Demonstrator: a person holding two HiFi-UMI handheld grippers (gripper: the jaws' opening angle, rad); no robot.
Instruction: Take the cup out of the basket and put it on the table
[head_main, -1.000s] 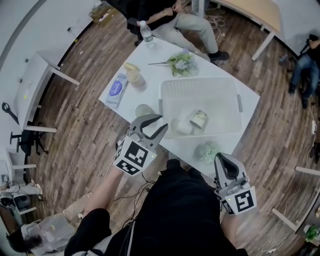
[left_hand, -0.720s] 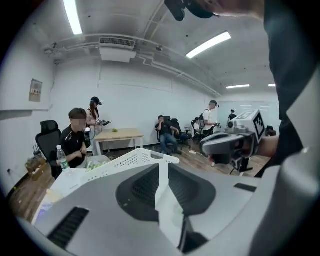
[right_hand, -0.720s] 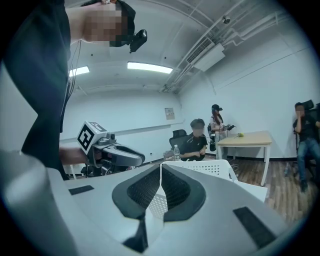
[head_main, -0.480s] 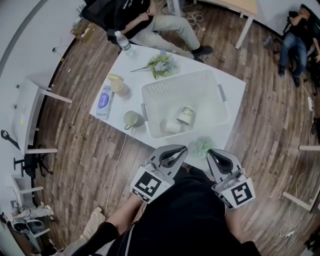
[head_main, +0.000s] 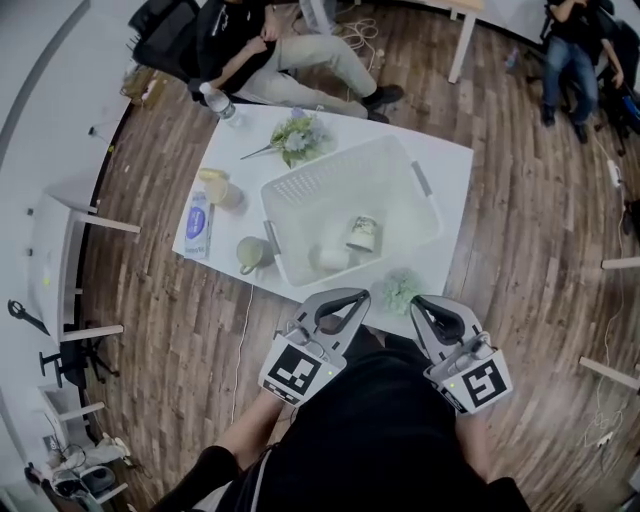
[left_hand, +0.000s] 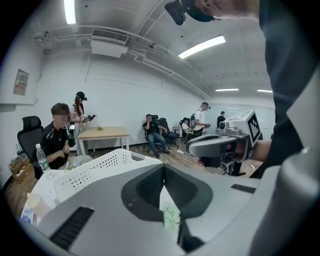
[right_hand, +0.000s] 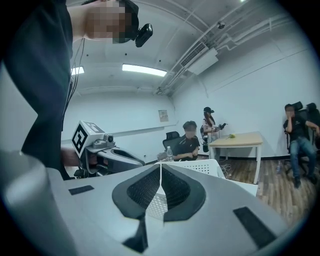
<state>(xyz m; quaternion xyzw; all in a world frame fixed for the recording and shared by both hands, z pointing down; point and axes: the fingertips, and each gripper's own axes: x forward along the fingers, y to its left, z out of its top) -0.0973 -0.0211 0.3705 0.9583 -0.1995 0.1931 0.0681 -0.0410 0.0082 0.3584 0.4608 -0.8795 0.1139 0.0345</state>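
White table (head_main: 450, 190) bearing basket (head_main: 300, 187): green cup (head_main: 250, 254) stands just left of it, printed cup (head_main: 362, 233) and white cup (head_main: 332, 258) lie inside; left gripper (head_main: 362, 297) and right gripper (head_main: 419, 301), both closed and empty, should open wide before reaching over the rim.

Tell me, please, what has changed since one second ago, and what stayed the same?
The left gripper drew back from beside the green cup on the table toward the person's body, and its jaws closed on nothing. The right gripper stayed shut near the body. The green cup stayed beside the basket, and two items stayed inside it.
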